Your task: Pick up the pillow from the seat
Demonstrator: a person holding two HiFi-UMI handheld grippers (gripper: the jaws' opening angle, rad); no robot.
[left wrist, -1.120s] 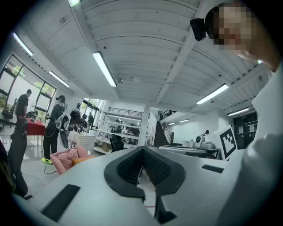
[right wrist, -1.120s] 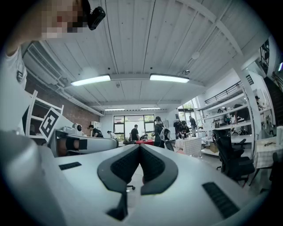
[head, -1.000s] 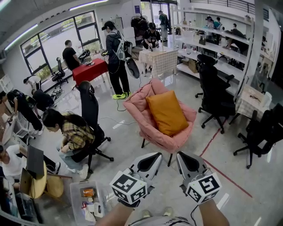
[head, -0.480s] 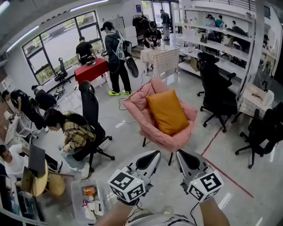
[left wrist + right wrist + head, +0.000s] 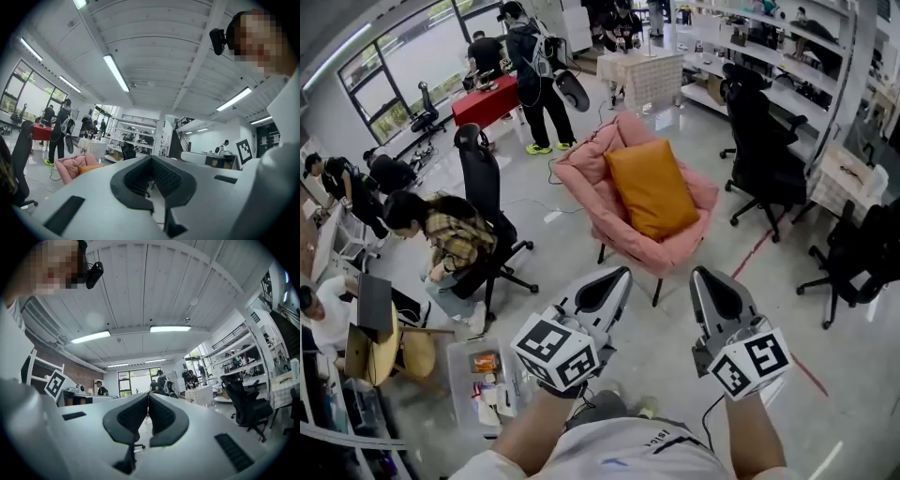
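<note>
Pillow point(image 5: 652, 187), mustard-orange, sits propped at a tilt against the back of a pink armchair point(image 5: 581, 173), with its lower edge down on the seat cushion. The armchair stands on a glossy grey floor point(image 5: 661, 337) in the middle of a busy workshop.

Both claws are held low in front of the person, well short of the armchair and touching nothing. The left gripper point(image 5: 617, 277) has its jaws pressed together, tips meeting, with nothing between them. Its nose points toward the near-left side of the armchair. The right gripper point(image 5: 710, 279) is the same, jaws closed on each other and empty, aimed at the floor just right of the armchair's legs.

Off to the left, a person in a plaid shirt point(image 5: 455, 239) bends forward beside a black office chair point(image 5: 483, 192). A clear plastic bin point(image 5: 478, 384) holding small items sits on the floor near the left gripper. A second black office chair point(image 5: 764, 150) stands right of the armchair, by white shelving point(image 5: 787, 89).
</note>
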